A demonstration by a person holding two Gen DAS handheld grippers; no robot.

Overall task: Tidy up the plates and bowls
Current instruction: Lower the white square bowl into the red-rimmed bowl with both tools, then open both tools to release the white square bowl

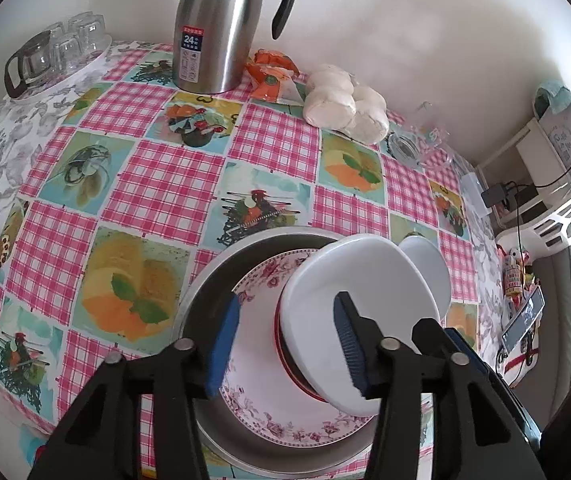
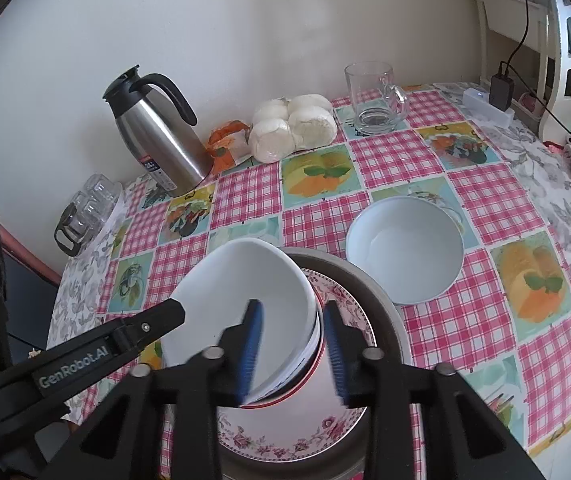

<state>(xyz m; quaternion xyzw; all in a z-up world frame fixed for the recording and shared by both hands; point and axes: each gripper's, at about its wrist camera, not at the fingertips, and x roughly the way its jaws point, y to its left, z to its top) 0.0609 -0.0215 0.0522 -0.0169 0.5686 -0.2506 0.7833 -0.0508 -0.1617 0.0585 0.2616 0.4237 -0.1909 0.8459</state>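
Straddling the tilted white ceramic bowl [image 2: 241, 312] w/ half-open fingers, both grippers [image 1: 285, 344] [image 2: 291, 350] grip nothing, apparently releasing it onto the floral plate [image 2: 305, 436].

A: Left gripper [image 1: 287, 344]?
B: Black plastic arms, silver round screws, ribbed blue pads.
A: Right gripper [image 2: 291, 354]?
B: Same build. "GenRobot.AI" in white on the left one's arm.

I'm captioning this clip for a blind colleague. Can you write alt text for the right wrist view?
A white bowl stands tilted on a floral plate in a metal pan, its rim between the right gripper's open jaws. Another white bowl sits beside it.
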